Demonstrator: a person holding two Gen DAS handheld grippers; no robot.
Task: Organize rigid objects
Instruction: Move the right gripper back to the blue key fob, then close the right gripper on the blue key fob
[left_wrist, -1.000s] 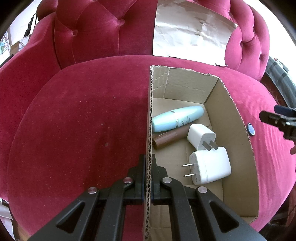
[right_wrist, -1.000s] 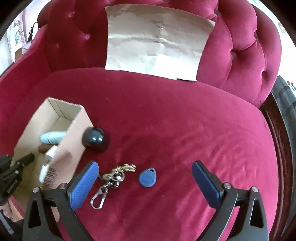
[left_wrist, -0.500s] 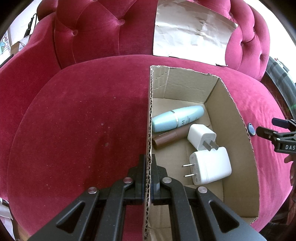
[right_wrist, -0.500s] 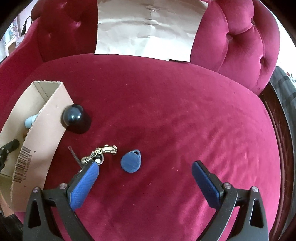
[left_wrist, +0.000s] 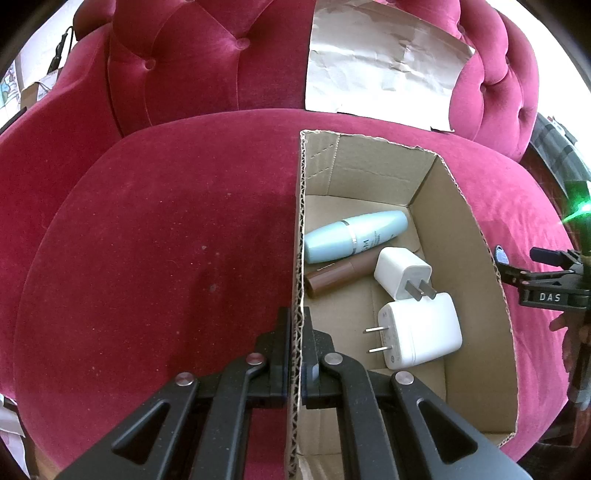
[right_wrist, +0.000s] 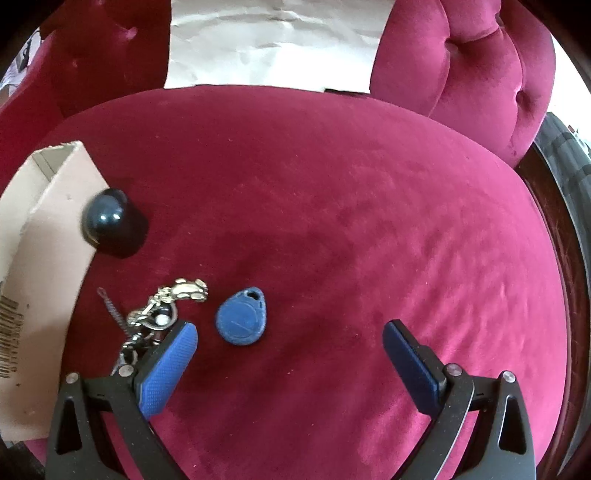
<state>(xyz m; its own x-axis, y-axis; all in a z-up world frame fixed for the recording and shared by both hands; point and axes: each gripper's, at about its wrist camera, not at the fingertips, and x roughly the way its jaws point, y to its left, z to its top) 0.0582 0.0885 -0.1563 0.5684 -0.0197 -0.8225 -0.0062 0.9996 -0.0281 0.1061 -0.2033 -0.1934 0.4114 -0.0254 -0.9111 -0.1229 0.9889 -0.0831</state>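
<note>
While our left gripper (left_wrist: 295, 354) pinches the brown cardboard box's wall (left_wrist: 299, 240), only the right wrist view shows our wide-open, empty right gripper (right_wrist: 290, 347) above the blue teardrop key fob (right_wrist: 242, 319) on the red velvet seat (right_wrist: 332, 221).

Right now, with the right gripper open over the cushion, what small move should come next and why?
Probably shift the right gripper slightly left and lower it around the blue key tag, which lies loose nearer the left finger, while the left gripper steadies the cardboard box.
</note>
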